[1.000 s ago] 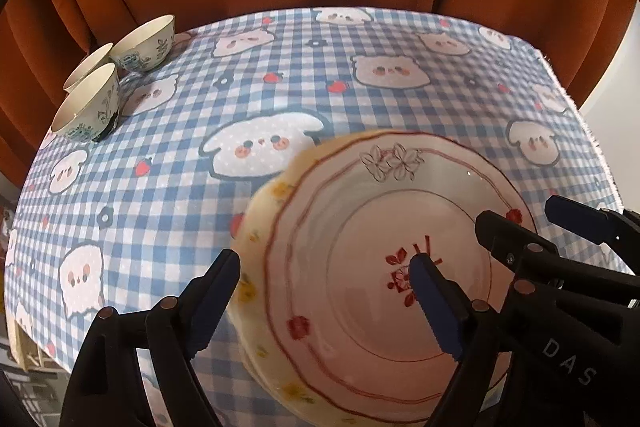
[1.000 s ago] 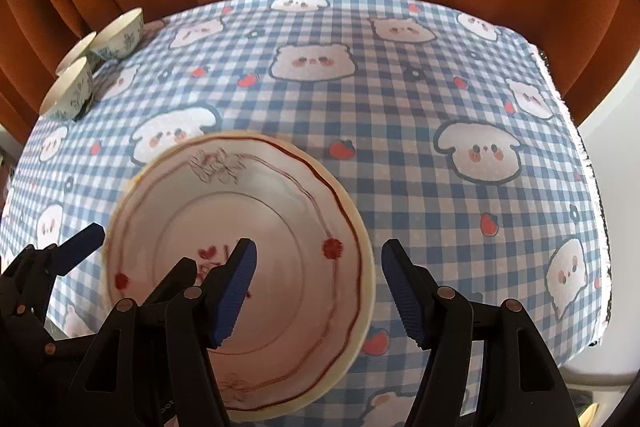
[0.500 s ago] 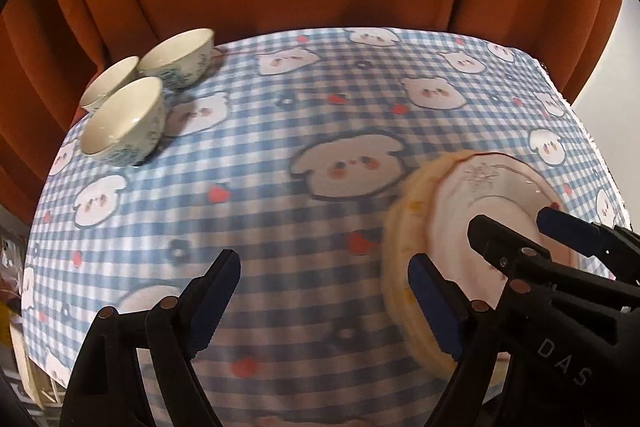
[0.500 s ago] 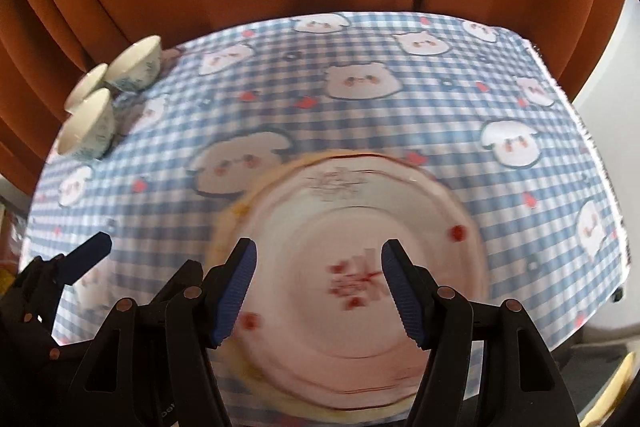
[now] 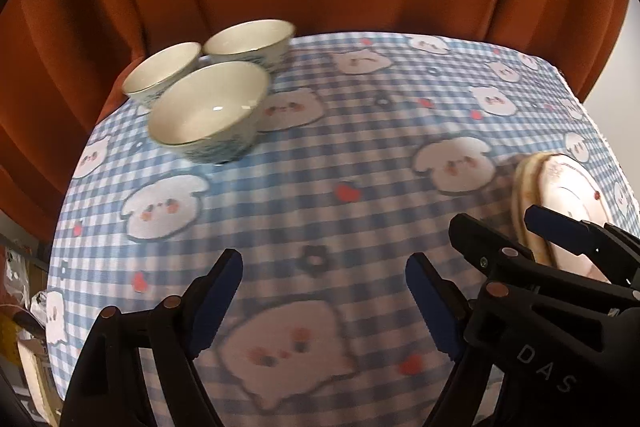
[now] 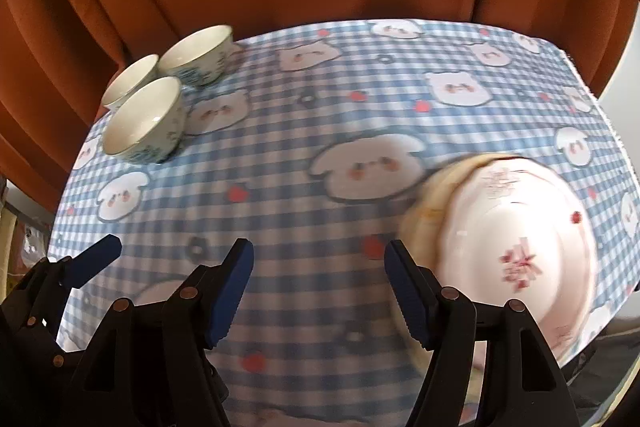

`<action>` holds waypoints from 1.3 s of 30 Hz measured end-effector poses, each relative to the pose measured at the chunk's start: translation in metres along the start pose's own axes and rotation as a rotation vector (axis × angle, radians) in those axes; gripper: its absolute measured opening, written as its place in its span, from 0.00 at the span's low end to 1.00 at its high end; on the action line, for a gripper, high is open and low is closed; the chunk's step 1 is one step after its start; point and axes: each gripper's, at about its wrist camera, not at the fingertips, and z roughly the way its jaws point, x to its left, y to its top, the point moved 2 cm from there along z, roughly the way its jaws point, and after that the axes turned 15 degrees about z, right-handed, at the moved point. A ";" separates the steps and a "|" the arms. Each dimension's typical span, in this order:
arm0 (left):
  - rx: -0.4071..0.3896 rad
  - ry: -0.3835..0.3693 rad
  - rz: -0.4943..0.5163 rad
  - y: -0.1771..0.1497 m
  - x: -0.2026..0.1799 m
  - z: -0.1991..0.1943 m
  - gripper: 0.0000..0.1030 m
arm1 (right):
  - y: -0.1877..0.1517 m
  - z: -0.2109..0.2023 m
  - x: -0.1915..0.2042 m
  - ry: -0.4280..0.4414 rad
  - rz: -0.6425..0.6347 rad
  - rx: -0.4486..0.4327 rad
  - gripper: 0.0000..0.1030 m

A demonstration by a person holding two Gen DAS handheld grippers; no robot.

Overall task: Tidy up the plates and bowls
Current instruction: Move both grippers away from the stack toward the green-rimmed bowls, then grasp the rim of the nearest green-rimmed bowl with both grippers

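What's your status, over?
Left gripper open, empty. Right gripper open, empty. Plates stacked at right; three bowls clustered far left. Nothing in the way.

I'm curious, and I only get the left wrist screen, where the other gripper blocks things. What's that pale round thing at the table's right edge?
Observer: Two stacked plates: a white plate on a yellowish plate.
Operator: Is the other gripper holding them?
Observer: No. The right gripper is open, with only tablecloth between its fingers.
Operator: Is the top one decorated?
Observer: Yes, a red flower motif sits at its centre.
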 end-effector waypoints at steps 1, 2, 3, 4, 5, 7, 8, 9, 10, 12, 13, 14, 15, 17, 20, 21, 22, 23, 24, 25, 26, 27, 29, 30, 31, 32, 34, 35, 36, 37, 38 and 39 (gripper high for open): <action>0.002 0.010 -0.007 0.000 0.008 0.000 0.82 | -0.001 0.002 0.008 0.003 0.001 0.000 0.69; 0.008 0.017 -0.013 0.000 0.016 -0.001 0.82 | -0.002 0.004 0.017 0.018 -0.007 0.000 0.69; 0.008 0.021 -0.015 0.000 0.022 -0.002 0.82 | -0.003 0.004 0.026 0.045 -0.021 -0.005 0.69; 0.010 0.026 -0.016 0.001 0.029 -0.002 0.82 | -0.003 0.003 0.035 0.052 -0.031 -0.016 0.69; 0.014 0.031 -0.019 0.003 0.037 -0.002 0.82 | -0.001 0.003 0.046 0.054 -0.042 -0.014 0.69; 0.006 0.037 -0.028 0.009 0.054 -0.002 0.82 | 0.004 0.005 0.063 0.051 -0.055 -0.013 0.69; 0.000 0.043 -0.031 0.012 0.062 -0.002 0.82 | 0.006 0.006 0.069 0.048 -0.059 -0.016 0.69; -0.006 0.052 -0.035 0.015 0.068 -0.001 0.82 | 0.010 0.007 0.077 0.047 -0.066 -0.025 0.69; -0.009 0.059 -0.039 0.018 0.074 0.000 0.82 | 0.015 0.008 0.086 0.048 -0.075 -0.035 0.69; -0.016 0.071 -0.054 0.024 0.087 0.003 0.78 | 0.023 0.011 0.098 0.049 -0.087 -0.047 0.69; -0.020 0.077 -0.064 0.028 0.095 0.004 0.77 | 0.028 0.012 0.104 0.046 -0.092 -0.052 0.69; -0.022 0.083 -0.071 0.030 0.099 0.005 0.76 | 0.032 0.015 0.110 0.043 -0.097 -0.057 0.69; -0.022 0.089 -0.085 0.034 0.106 0.008 0.75 | 0.038 0.017 0.117 0.042 -0.102 -0.062 0.69; -0.023 0.100 -0.111 0.040 0.117 0.012 0.73 | 0.048 0.023 0.125 0.044 -0.108 -0.061 0.69; -0.029 0.132 -0.132 0.052 0.132 0.021 0.69 | 0.064 0.033 0.140 0.035 -0.110 -0.069 0.69; -0.031 0.141 -0.132 0.056 0.137 0.026 0.69 | 0.068 0.036 0.143 0.026 -0.105 -0.075 0.69; -0.024 0.147 -0.136 0.060 0.141 0.032 0.68 | 0.071 0.039 0.147 0.026 -0.105 -0.081 0.68; -0.015 0.145 -0.142 0.063 0.144 0.038 0.65 | 0.076 0.046 0.152 0.030 -0.110 -0.081 0.67; -0.006 0.141 -0.147 0.065 0.147 0.044 0.61 | 0.080 0.051 0.154 0.033 -0.111 -0.074 0.64; 0.000 0.141 -0.148 0.068 0.149 0.051 0.60 | 0.084 0.059 0.158 0.041 -0.111 -0.059 0.57; 0.003 0.145 -0.150 0.069 0.151 0.055 0.58 | 0.086 0.064 0.161 0.043 -0.112 -0.052 0.54; 0.007 0.148 -0.155 0.070 0.154 0.061 0.58 | 0.089 0.071 0.165 0.044 -0.116 -0.044 0.51; 0.019 0.147 -0.171 0.071 0.158 0.071 0.56 | 0.092 0.083 0.172 0.045 -0.122 -0.035 0.48; 0.029 0.148 -0.180 0.072 0.161 0.077 0.53 | 0.094 0.090 0.175 0.048 -0.124 -0.027 0.45; 0.033 0.147 -0.181 0.073 0.161 0.082 0.52 | 0.095 0.094 0.178 0.051 -0.127 -0.019 0.43; 0.037 0.146 -0.178 0.074 0.162 0.085 0.50 | 0.096 0.098 0.180 0.053 -0.128 -0.011 0.42; 0.047 0.147 -0.179 0.075 0.165 0.092 0.46 | 0.097 0.107 0.184 0.052 -0.132 0.000 0.38; 0.052 0.150 -0.176 0.075 0.166 0.095 0.44 | 0.099 0.113 0.184 0.053 -0.125 0.010 0.37; 0.059 0.144 -0.178 0.076 0.167 0.099 0.41 | 0.100 0.117 0.184 0.052 -0.123 0.019 0.35; 0.062 0.137 -0.179 0.076 0.167 0.102 0.39 | 0.100 0.120 0.184 0.054 -0.120 0.028 0.32; 0.068 0.133 -0.183 0.076 0.169 0.105 0.38 | 0.101 0.124 0.184 0.056 -0.118 0.037 0.30; 0.072 0.134 -0.185 0.076 0.170 0.106 0.35 | 0.102 0.126 0.184 0.057 -0.121 0.040 0.26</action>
